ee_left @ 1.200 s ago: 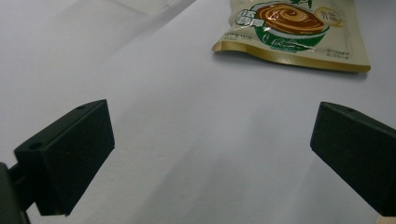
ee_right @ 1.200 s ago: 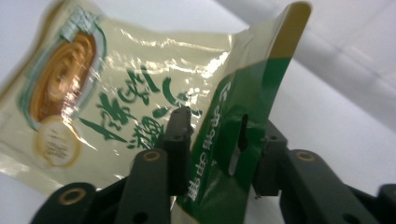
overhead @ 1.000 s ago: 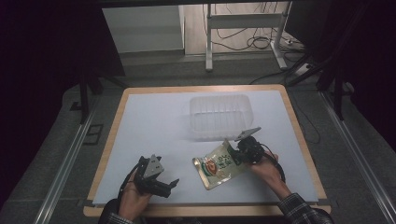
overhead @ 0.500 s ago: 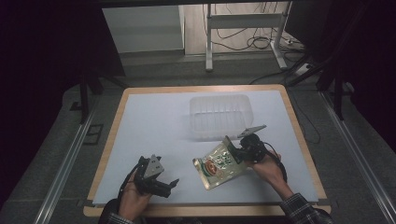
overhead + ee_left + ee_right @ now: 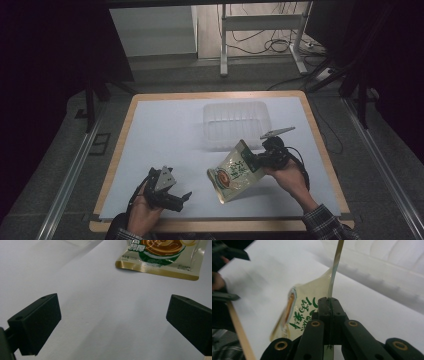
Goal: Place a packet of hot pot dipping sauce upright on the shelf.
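Note:
A cream and green snack pouch (image 5: 233, 173) with a bowl picture hangs tilted above the white table sheet, gripped by its upper sealed edge. My right gripper (image 5: 256, 160) is shut on that edge, and in the right gripper view the jaws (image 5: 329, 301) meet on the thin seam while the pouch (image 5: 303, 312) droops away to the left. My left gripper (image 5: 183, 200) rests near the table's front left, held still. Its jaws (image 5: 112, 322) stand wide open with nothing between them, and the pouch's lower end (image 5: 160, 257) hangs beyond them.
A clear ribbed plastic container (image 5: 236, 122) stands at the back centre of the table, just behind the pouch, and appears as a pale wall (image 5: 387, 265) in the right gripper view. The white sheet (image 5: 160, 135) covers a wooden tabletop with a raised edge (image 5: 117, 145).
My right gripper has risen with the pouch, which has come up off the sheet and now hangs tilted. The left gripper has stayed where it was.

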`<state>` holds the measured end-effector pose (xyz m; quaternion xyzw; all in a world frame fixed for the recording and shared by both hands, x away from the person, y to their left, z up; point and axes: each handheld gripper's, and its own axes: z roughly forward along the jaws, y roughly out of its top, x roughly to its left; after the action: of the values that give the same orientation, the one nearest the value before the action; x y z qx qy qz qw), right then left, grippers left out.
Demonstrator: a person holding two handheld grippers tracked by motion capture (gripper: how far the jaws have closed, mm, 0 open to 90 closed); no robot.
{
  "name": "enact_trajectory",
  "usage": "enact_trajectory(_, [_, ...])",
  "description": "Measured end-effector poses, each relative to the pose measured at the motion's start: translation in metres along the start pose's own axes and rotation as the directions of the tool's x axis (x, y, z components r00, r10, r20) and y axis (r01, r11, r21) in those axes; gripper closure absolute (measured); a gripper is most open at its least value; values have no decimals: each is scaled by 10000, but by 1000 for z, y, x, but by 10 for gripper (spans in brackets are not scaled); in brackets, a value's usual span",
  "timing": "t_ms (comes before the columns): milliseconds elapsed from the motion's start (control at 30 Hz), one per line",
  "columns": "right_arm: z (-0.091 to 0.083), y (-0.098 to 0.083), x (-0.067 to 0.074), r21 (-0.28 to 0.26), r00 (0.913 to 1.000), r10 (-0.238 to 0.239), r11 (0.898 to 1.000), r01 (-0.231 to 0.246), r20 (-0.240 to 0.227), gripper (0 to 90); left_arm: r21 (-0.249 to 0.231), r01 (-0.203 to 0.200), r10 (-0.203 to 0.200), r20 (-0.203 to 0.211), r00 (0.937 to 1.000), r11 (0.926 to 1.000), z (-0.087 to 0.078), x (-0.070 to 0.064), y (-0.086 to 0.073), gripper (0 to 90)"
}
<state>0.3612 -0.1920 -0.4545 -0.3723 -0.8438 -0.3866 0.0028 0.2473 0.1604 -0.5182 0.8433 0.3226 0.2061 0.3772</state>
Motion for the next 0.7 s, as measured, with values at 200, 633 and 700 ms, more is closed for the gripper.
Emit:
enact_trajectory(200, [-12, 11, 6, -266, 9994, 156, 9995, -165, -318, 891, 0, -5, 5, -19, 10000, 10000, 0, 0, 0, 0])
enact_trajectory(633, [-50, 29, 11, -784, 9987, 346, 9962, -375, -374, 891, -220, 153, -156, -140, 9998, 9996, -3, 2, 0, 0])
enact_trajectory(700, [-55, 31, 9, -829, 9991, 372, 9958, -389, -213, 891, -220, 156, -159, -129, 9998, 9996, -3, 2, 0, 0])
